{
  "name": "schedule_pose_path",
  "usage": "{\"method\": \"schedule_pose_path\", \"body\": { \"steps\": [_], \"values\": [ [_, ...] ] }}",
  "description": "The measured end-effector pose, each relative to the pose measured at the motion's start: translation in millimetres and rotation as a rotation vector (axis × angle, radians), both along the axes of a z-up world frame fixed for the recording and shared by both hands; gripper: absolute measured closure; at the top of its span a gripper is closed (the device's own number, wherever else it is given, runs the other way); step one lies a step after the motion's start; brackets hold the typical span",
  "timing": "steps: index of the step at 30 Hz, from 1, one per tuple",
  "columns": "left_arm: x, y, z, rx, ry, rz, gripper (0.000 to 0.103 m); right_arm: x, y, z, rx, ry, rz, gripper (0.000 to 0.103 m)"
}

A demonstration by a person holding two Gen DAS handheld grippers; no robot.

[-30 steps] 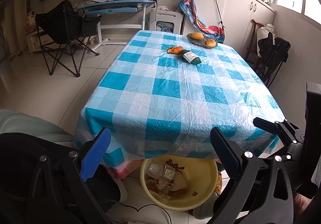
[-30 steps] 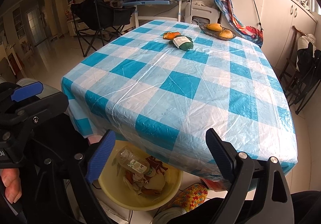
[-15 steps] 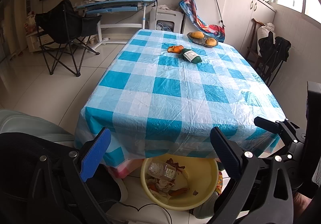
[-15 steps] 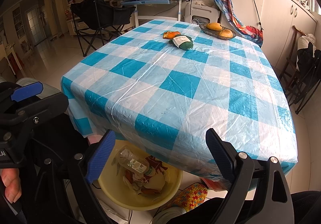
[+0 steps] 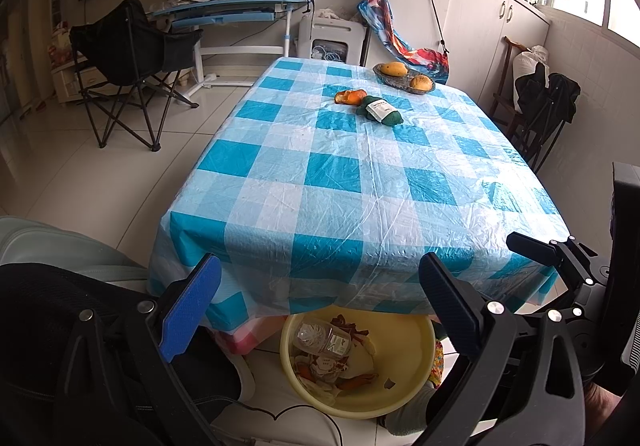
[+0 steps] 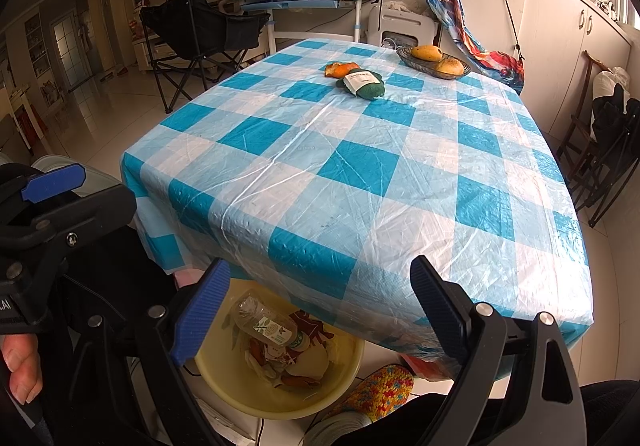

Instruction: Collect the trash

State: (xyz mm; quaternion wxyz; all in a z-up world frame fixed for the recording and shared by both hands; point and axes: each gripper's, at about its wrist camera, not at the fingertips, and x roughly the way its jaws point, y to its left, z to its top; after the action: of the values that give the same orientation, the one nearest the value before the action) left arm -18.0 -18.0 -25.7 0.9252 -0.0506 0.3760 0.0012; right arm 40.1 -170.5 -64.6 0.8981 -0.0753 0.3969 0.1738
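Note:
A yellow basin [image 5: 408, 342] [image 6: 224, 378] sits on the floor under the table's near edge, holding a plastic bottle [image 5: 322, 338] [image 6: 268, 324], peels and scraps. On the far part of the blue checked tablecloth [image 5: 344, 174] [image 6: 360, 166] lie orange peel [image 5: 350, 96] [image 6: 340, 68] and a green labelled packet [image 5: 380, 110] [image 6: 362, 83]. My left gripper [image 5: 320, 298] is open and empty above the basin. My right gripper [image 6: 320, 298] is open and empty at the table's near edge.
A dish with two mangoes [image 5: 404, 75] [image 6: 434, 60] stands at the table's far end. A black folding chair [image 5: 128, 58] and a desk [image 5: 224, 6] are at the back left. Dark chairs [image 5: 540, 106] stand to the right. A crocheted slipper [image 6: 376, 390] lies beside the basin.

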Motion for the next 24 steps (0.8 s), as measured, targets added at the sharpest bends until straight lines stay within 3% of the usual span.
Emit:
{"method": "schedule_pose_path", "body": {
  "steps": [24],
  "values": [
    [0.2,4.7,-0.1,-0.022,0.005,0.010,0.007,1.4,-1.5,-1.2,0.020,0.008,-0.002,0.015]
  ]
}}
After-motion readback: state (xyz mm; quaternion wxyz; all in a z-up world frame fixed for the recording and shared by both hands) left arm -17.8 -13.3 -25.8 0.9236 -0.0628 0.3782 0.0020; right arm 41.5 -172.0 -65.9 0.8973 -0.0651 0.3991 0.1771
